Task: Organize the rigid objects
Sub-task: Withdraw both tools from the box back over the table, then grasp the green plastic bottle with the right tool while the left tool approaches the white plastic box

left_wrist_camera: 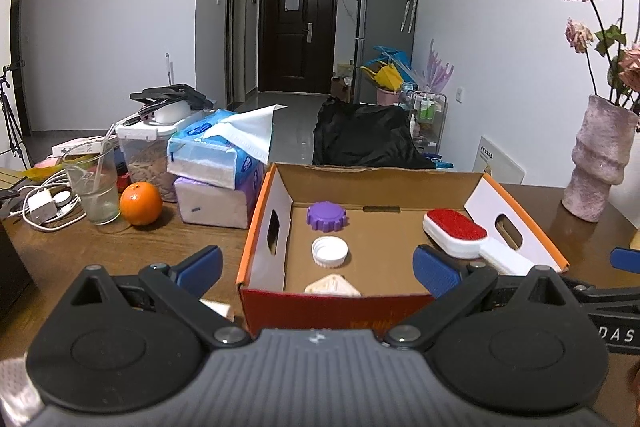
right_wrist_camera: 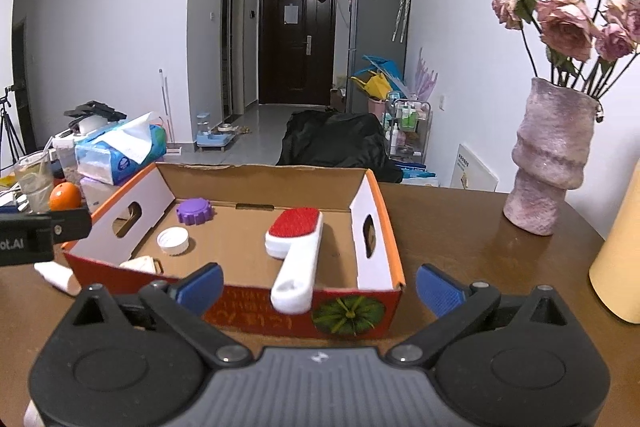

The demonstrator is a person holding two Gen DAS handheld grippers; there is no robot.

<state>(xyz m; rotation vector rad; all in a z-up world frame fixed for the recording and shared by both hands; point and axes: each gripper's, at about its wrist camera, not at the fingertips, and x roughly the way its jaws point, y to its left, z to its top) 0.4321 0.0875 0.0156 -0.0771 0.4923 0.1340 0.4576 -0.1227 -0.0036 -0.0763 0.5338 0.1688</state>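
The wooden table [right_wrist_camera: 460, 227] fills the bottom of both views, its near edge hidden behind the gripper bodies. On it sits the open cardboard box [right_wrist_camera: 256, 183], orange-edged, red front wall with a green printed disc at its right corner. The box's near floor is cut off by that front wall in both views.

To the right stands the pink vase [right_wrist_camera: 548, 159] of dried roses, well apart from the box, and open tabletop lies between them. A yellow cylinder [right_wrist_camera: 618, 255] is cropped at the right edge.

On the left, stacked tissue packs [left_wrist_camera: 218, 163] sit just beside the box's left wall, then an orange [left_wrist_camera: 141, 203] and a glass [left_wrist_camera: 93, 187] with cables behind.

Inside the box now: the red-and-white lint brush [right_wrist_camera: 298, 251] lies diagonally, its handle end riding over the front wall. The purple cap [left_wrist_camera: 326, 215] is at the back, the white cap [left_wrist_camera: 330, 251] in the middle, and a cream triangular piece [left_wrist_camera: 332, 286] is half hidden behind the front wall.

A white tube [right_wrist_camera: 58, 277] lies on the table outside the box's left corner, partly covered.

Left gripper [left_wrist_camera: 318, 263] hangs before the box, fingers spread wide, empty. Right gripper [right_wrist_camera: 318, 285] is likewise wide apart, gripping nothing, with the brush handle between its tips.
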